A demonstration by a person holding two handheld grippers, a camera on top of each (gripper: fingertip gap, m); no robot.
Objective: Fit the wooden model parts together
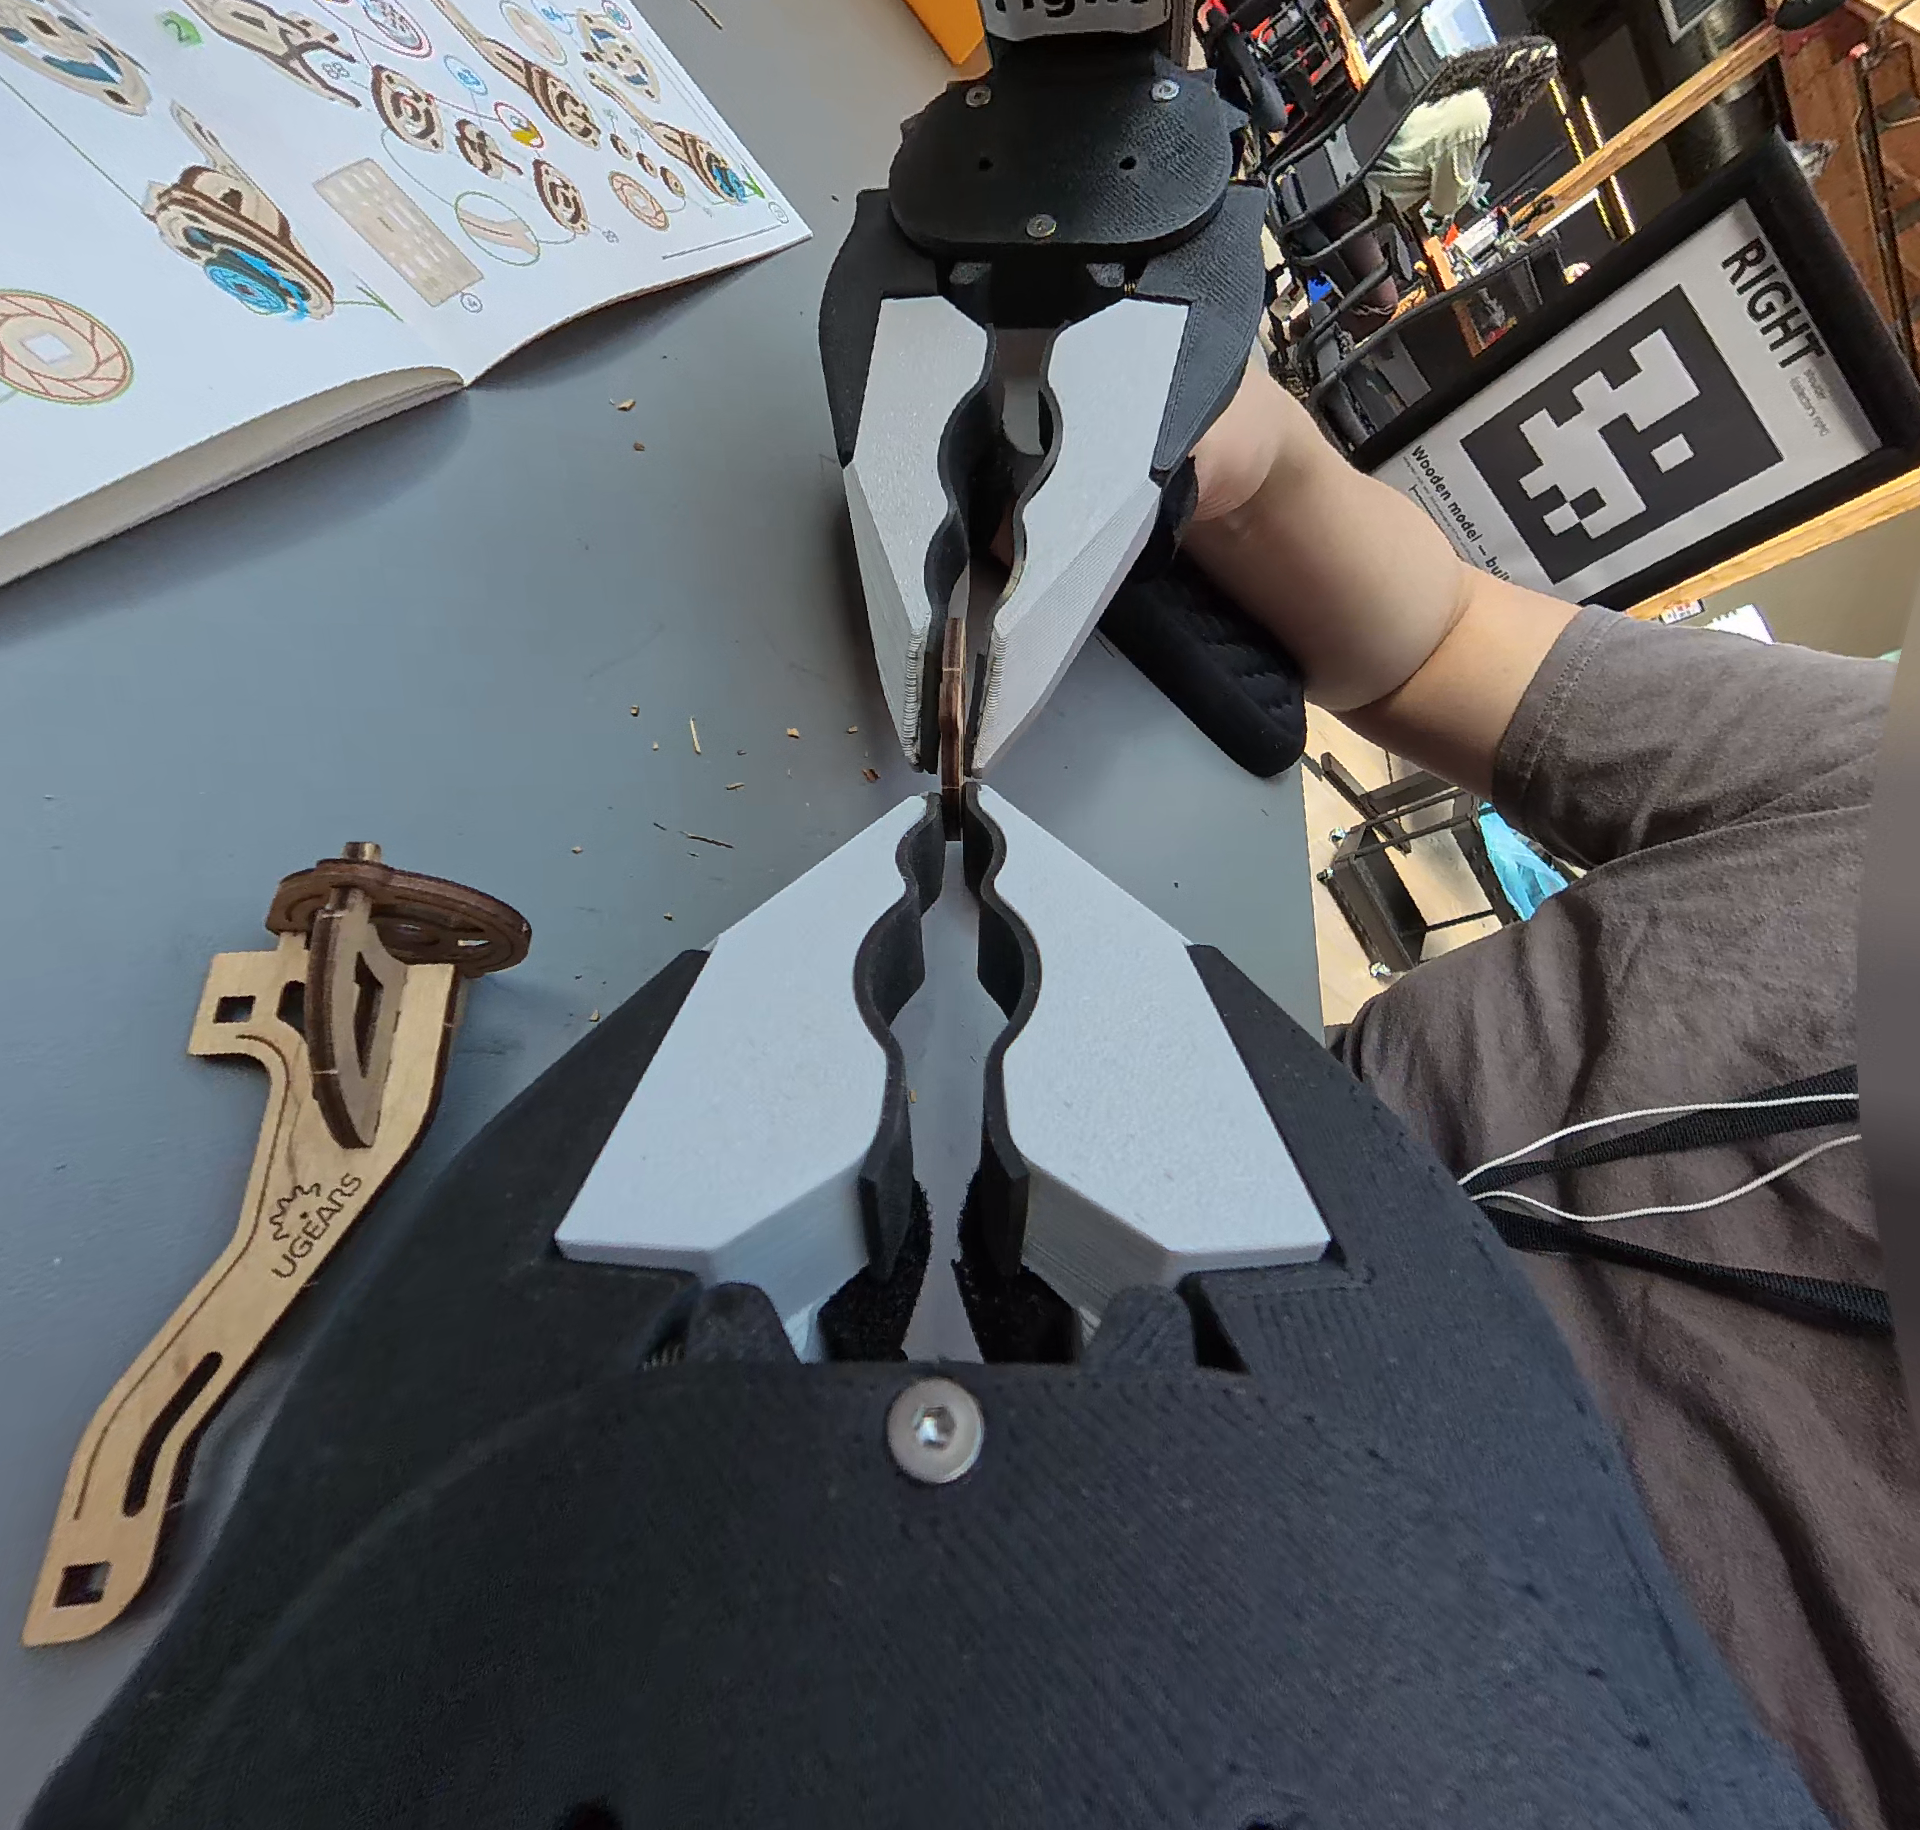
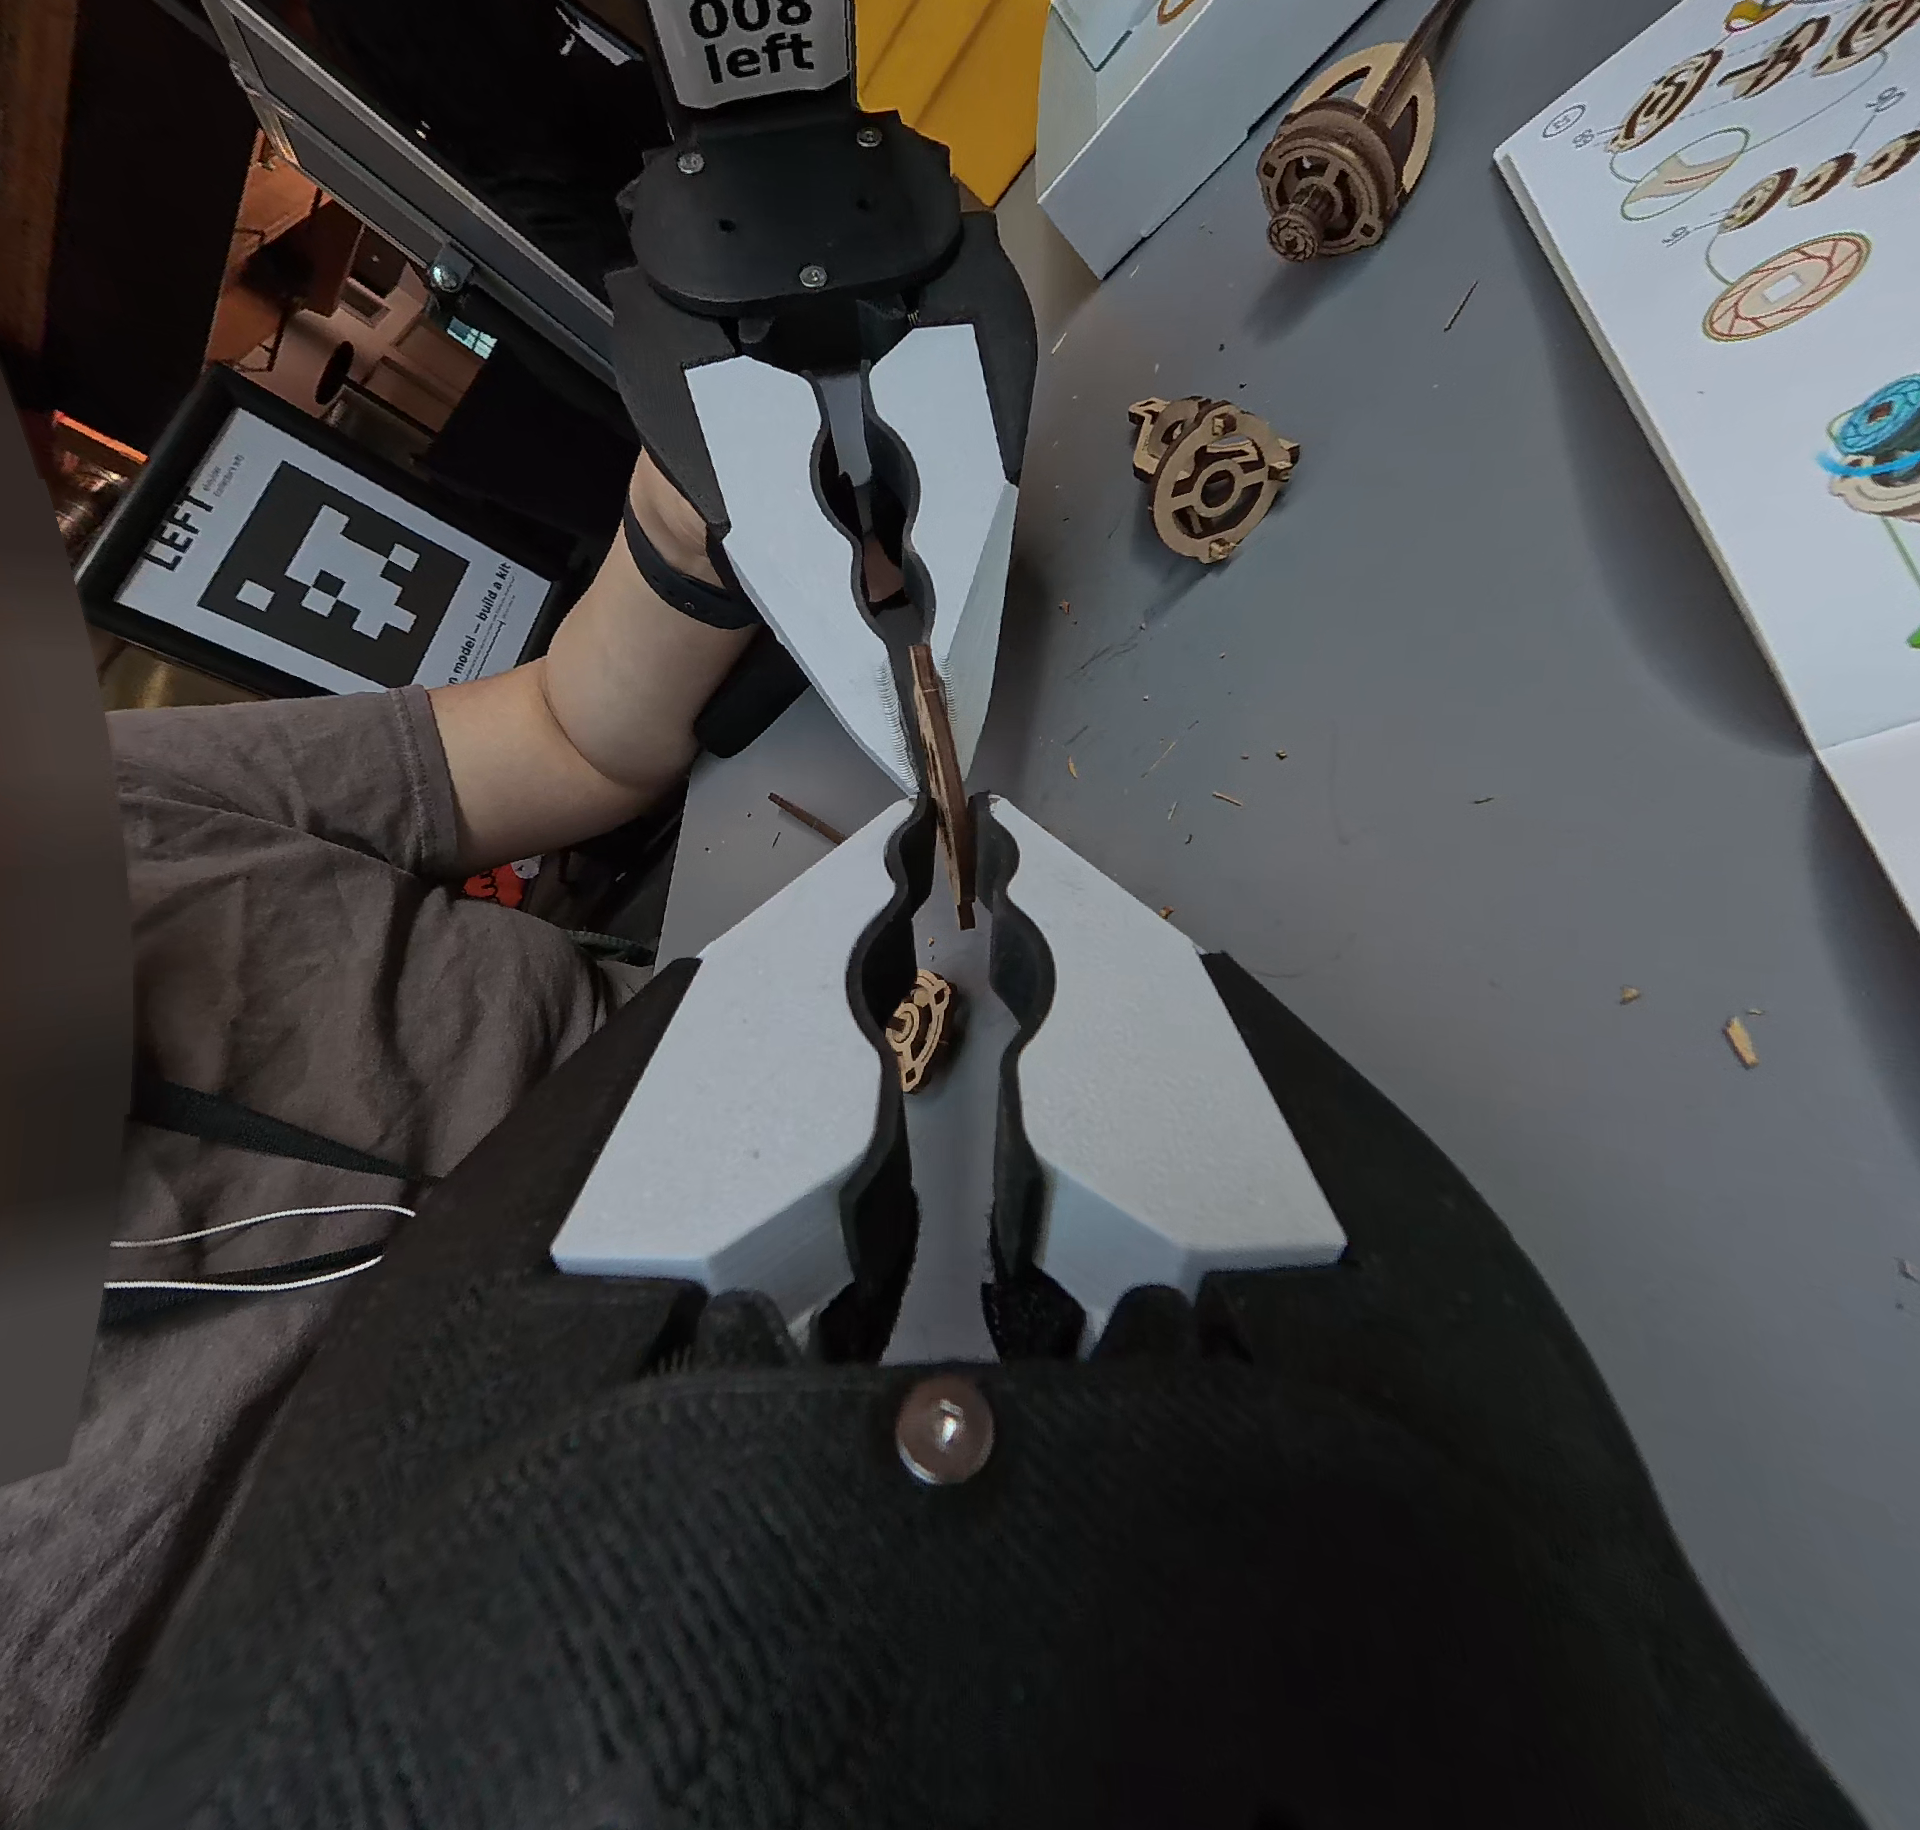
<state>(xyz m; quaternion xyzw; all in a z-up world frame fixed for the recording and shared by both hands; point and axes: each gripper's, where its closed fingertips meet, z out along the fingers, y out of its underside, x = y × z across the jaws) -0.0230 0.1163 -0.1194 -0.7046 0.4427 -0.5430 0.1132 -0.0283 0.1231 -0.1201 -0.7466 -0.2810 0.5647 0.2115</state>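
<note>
**Two grippers meet on one thin wooden disc**

The left gripper (image 1: 954,812) and right gripper (image 2: 948,812) face each other tip to tip at frame centre, both narrowed onto the same flat wooden piece (image 2: 940,772), seen edge-on. A small wooden gear (image 2: 916,1042) sits between the right gripper's fingers (image 2: 1122,1053). On the grey table (image 1: 416,689), a wooden arm assembly (image 1: 301,1136) lies lower left; the instruction booklet (image 1: 312,170) lies upper left.
</note>
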